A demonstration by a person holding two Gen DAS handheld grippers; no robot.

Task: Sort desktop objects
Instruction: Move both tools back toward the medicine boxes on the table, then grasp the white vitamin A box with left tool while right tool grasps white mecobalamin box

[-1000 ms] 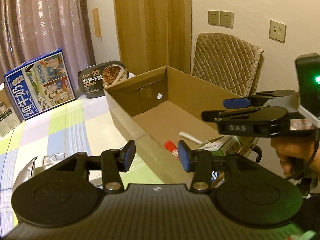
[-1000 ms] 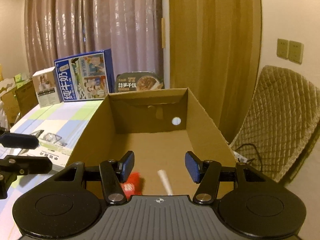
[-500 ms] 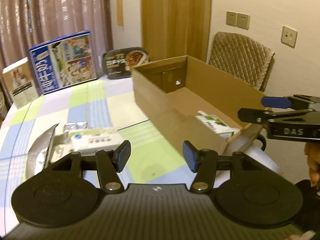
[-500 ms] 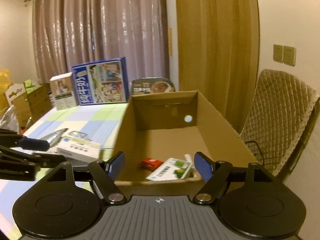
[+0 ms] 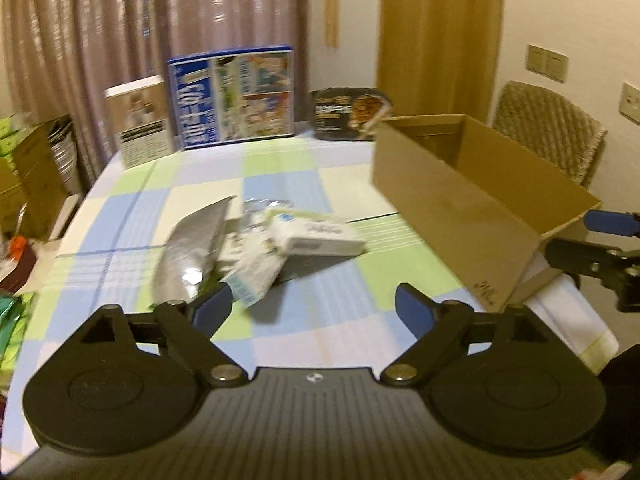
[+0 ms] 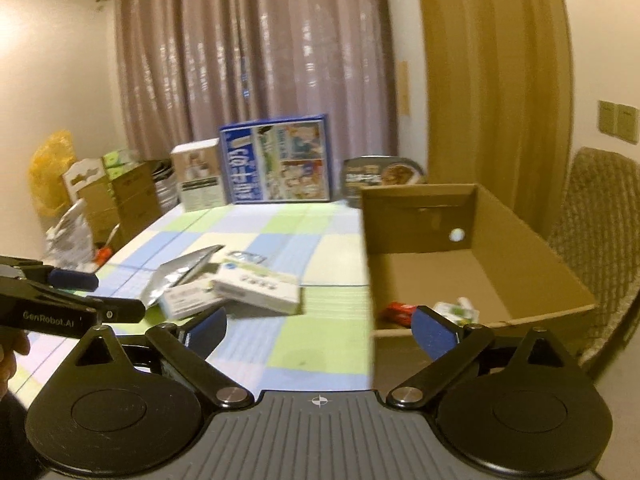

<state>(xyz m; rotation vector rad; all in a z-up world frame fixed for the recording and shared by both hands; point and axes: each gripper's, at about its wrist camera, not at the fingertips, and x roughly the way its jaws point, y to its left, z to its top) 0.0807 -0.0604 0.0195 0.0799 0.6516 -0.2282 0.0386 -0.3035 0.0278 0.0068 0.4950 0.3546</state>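
Motion blur smears labels on pile [image 5: 272, 240]: foil pouch [image 5: 192, 248], white boxes [image 6: 256, 290], mid-tabletop [image 5: 320, 184], long axes crossing at angles. Carton [image 6: 476, 264] on tabletop's right edge, long axis running away from cameras; red pack [image 6: 400, 311] and green-white box [image 6: 456, 312] inside, partly hidden. Left tongs [image 5: 312, 310] and right tongs [image 6: 320, 328] opening, empty. Milk box [image 5: 234, 94] upright at far edge.

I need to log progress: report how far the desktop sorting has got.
Done: a red packet and a green-and-white carton lie in the cardboard box. In hand: nothing; the left tongs and right tongs are opening, empty. Left: the silver pouch and white boxes piled on the table.
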